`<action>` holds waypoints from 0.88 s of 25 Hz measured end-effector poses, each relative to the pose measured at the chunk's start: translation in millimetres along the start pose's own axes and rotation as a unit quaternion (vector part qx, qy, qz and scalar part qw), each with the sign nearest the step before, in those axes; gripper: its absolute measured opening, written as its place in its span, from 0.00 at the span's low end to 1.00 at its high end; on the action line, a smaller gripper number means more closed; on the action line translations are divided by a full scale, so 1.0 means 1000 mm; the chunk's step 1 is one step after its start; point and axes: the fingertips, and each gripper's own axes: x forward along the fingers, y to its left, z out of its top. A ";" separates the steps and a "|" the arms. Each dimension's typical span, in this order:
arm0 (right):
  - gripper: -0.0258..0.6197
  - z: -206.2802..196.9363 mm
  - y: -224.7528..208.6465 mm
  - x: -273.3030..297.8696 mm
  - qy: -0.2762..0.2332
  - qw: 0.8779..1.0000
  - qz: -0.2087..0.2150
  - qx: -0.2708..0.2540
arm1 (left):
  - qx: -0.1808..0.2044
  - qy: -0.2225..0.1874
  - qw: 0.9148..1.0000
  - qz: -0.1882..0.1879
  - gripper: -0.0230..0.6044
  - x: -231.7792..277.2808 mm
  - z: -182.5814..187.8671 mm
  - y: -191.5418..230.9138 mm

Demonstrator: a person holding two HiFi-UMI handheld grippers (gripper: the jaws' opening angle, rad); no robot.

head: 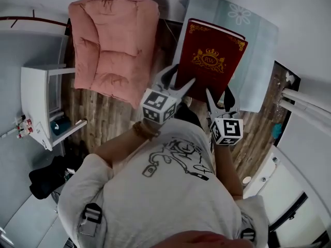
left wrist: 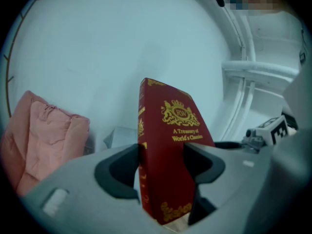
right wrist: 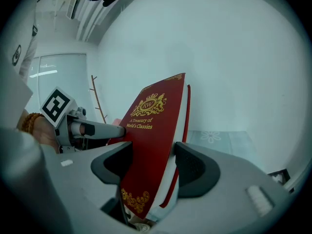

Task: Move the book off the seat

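A dark red hardback book [head: 209, 56] with gold print is held up in the air by its near edge, over a pale blue seat pad [head: 253, 45] with a flower print. My left gripper [head: 178, 81] is shut on the book's left lower corner, and the spine side of the book [left wrist: 168, 145] stands between its pads in the left gripper view [left wrist: 161, 167]. My right gripper [head: 220, 98] is shut on the right lower corner. In the right gripper view [right wrist: 153, 167] the book [right wrist: 153, 126] leans between the pads, cover to the left, pages to the right.
A pink padded seat [head: 114, 45] lies left of the blue one, on a wooden floor [head: 103, 120]. A white shelf unit [head: 39, 105] stands at the far left, with dark items [head: 46, 177] below it. White panels and rails [head: 305, 107] close off the right side.
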 end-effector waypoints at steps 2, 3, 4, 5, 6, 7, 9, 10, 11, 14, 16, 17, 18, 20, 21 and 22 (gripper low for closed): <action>0.47 -0.007 -0.004 0.004 0.006 1.000 0.007 0.007 | -0.005 0.007 1.000 0.006 0.49 0.005 -0.007 0.003; 0.47 -0.010 -0.006 0.007 0.008 1.000 0.010 0.010 | -0.007 0.010 1.000 0.008 0.49 0.008 -0.010 0.005; 0.47 -0.012 -0.008 0.010 0.010 1.000 0.012 0.011 | -0.009 0.013 1.000 0.011 0.49 0.011 -0.012 0.007; 0.47 -0.013 -0.011 0.014 0.013 1.000 0.014 0.013 | -0.010 0.014 1.000 0.013 0.49 0.014 -0.013 0.009; 0.47 -0.015 -0.013 0.018 0.015 1.000 0.016 0.014 | -0.010 0.016 1.000 0.015 0.49 0.017 -0.014 0.012; 0.47 -0.017 -0.015 0.021 0.017 1.000 0.017 0.015 | -0.009 0.017 1.000 0.017 0.49 0.020 -0.015 0.014; 0.47 -0.023 -0.017 0.029 0.022 0.999 0.019 0.018 | -0.012 0.021 1.000 0.019 0.49 0.025 -0.021 0.020; 0.47 -0.026 -0.017 0.032 0.024 0.999 0.019 0.020 | -0.015 0.024 0.999 0.019 0.49 0.027 -0.024 0.024; 0.47 -0.029 -0.018 0.036 0.027 0.999 0.020 0.022 | -0.017 0.027 0.999 0.019 0.49 0.028 -0.027 0.027; 0.47 -0.039 -0.021 0.044 0.036 0.999 0.023 0.026 | -0.023 0.034 0.999 0.019 0.49 0.034 -0.037 0.034; 0.47 -0.046 -0.023 0.049 0.040 0.999 0.025 0.027 | -0.026 0.039 0.999 0.018 0.49 0.038 -0.044 0.039; 0.47 -0.050 -0.024 0.052 0.043 0.998 0.025 0.029 | -0.027 0.042 0.999 0.017 0.49 0.041 -0.048 0.041; 0.47 -0.053 -0.026 0.054 0.045 0.998 0.024 0.031 | -0.028 0.045 0.998 0.015 0.49 0.043 -0.052 0.043; 0.47 -0.060 -0.029 0.060 0.049 0.998 0.021 0.035 | -0.028 0.050 0.998 0.013 0.49 0.049 -0.058 0.048; 0.47 -0.063 -0.030 0.063 0.050 0.998 0.019 0.038 | -0.028 0.052 0.998 0.012 0.49 0.052 -0.061 0.051; 0.47 -0.067 -0.032 0.066 0.052 0.998 0.017 0.041 | -0.027 0.054 0.998 0.011 0.49 0.056 -0.064 0.053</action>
